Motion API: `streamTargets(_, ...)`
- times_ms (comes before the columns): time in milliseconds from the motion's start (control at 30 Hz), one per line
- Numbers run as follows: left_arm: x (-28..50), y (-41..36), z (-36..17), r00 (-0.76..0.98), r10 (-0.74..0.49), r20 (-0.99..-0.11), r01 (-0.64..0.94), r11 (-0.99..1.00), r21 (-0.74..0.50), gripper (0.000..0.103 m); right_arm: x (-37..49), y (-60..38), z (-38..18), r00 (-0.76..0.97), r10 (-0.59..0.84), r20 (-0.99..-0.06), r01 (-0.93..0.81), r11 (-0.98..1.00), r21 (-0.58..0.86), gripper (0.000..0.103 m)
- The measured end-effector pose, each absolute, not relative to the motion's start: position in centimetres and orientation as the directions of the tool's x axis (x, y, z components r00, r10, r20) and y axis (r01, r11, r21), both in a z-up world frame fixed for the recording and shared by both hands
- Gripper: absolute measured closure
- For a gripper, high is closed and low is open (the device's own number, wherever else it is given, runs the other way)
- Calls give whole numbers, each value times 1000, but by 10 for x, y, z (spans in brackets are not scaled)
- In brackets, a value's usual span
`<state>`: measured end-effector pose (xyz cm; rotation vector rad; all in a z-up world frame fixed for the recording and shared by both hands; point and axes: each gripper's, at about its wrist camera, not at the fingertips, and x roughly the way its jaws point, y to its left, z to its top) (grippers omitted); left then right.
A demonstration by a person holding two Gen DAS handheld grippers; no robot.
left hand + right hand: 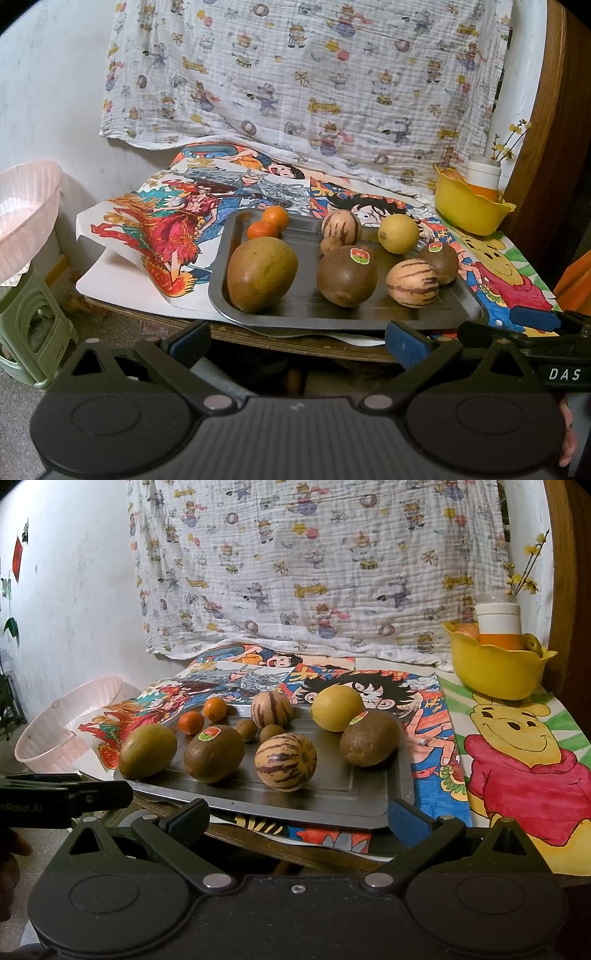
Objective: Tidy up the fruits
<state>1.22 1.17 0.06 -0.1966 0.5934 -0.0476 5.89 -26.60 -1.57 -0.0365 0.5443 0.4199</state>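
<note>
a dark metal tray (295, 314) sits on the table near its front edge, laid over bright cartoon drawings (517, 753), and all the loose fruit is on it. at the near left of the tray lies the biggest piece, a greenish-brown oval fruit (261, 278). to its right is a brown kiwi (346, 275) with a red and green sticker on top, then a striped cream-and-purple melon (412, 282) near the front right, with a second stickered kiwi (439, 263) just behind it. further back a yellow lemon (398, 233) stands to the right of another striped melon (340, 228), and a small brown round fruit (330, 244) sits just in front of that one; the right camera shows two such small fruits (246, 729) side by side. two small oranges (269, 223) sit close together at the far left corner of the tray

well to the right, at the back of the table, a yellow bowl (469, 212) holds a white and orange cup (483, 177) with yellow flower sprigs and some fruit beside it. off the left side of the table stands a pale pink basket (26, 218) on a green plastic stool (33, 325). a printed cloth (303, 74) hangs on the wall behind

both tools are held short of the table's front edge, side by side. the left gripper (295, 341) has its fingers spread wide with nothing between them, and the right gripper (297, 818) is likewise spread wide and empty, touching no fruit
</note>
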Motion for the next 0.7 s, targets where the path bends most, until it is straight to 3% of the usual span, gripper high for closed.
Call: streamTargets(700,12,12,1,828,-101,-551,-13,980,-199,1,59,-265,-15,773,377,-510,-396,915,76,1)
